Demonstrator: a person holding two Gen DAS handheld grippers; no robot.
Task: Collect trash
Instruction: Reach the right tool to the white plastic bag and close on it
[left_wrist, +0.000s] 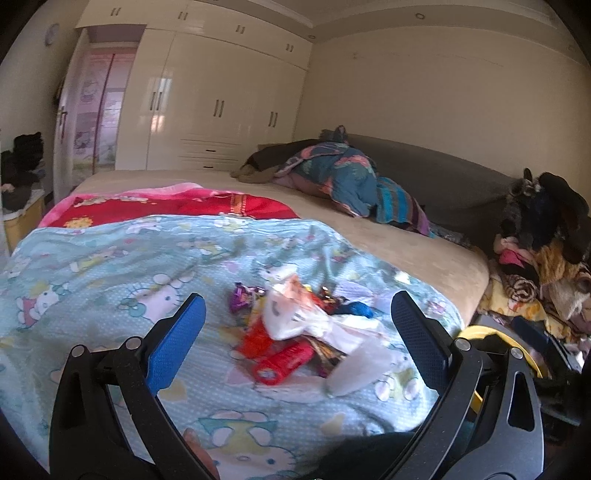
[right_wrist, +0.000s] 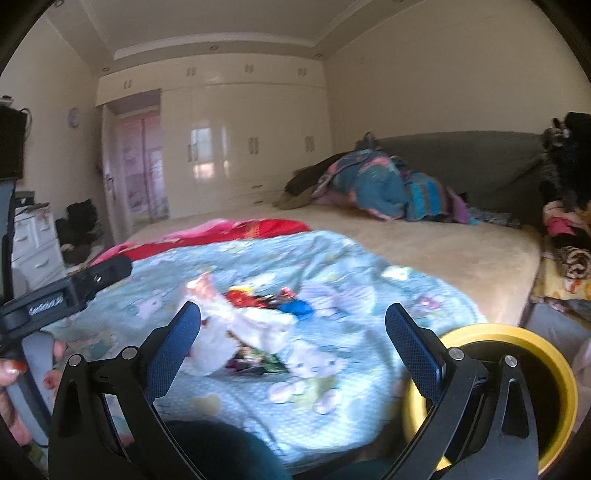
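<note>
Bedroom, both wrist views facing across a bed toward a cream wardrobe (left_wrist: 221, 99) on the far wall. Far left in the right wrist view, a hand (right_wrist: 18, 373) with red nails is gripping a grey handle, and the black body of the other tool (right_wrist: 70, 291) is reaching in over the bed's left edge.

Left gripper (left_wrist: 297, 325) is hanging over the near part of the bed, blue-padded fingers (left_wrist: 177, 339) spread wide, nothing between them. Trash pile (left_wrist: 299, 328) is lying on the pale blue cartoon-cat blanket (left_wrist: 110, 266), framed between those fingers: white plastic bag (left_wrist: 295, 314) on top, red wrappers (left_wrist: 284, 362) nearest, purple wrapper (left_wrist: 240, 295) at left, blue scrap (left_wrist: 358, 309) at right.

Right gripper (right_wrist: 293, 332) is also gaping wide and holding nothing, the same pile lying ahead between its fingers; this view is motion-blurred.

Red and pink blanket (left_wrist: 177, 206) is lying beyond the blue one. Bundled blue patterned bedding (left_wrist: 343, 177) is sitting at the far right of the mattress against a grey headboard (left_wrist: 443, 173).

Right of the bed, a yellow-rimmed bin (right_wrist: 517, 336) is standing near, just beside the right gripper's right finger. Heaped clothes (left_wrist: 543, 236) are piled farther right.
</note>
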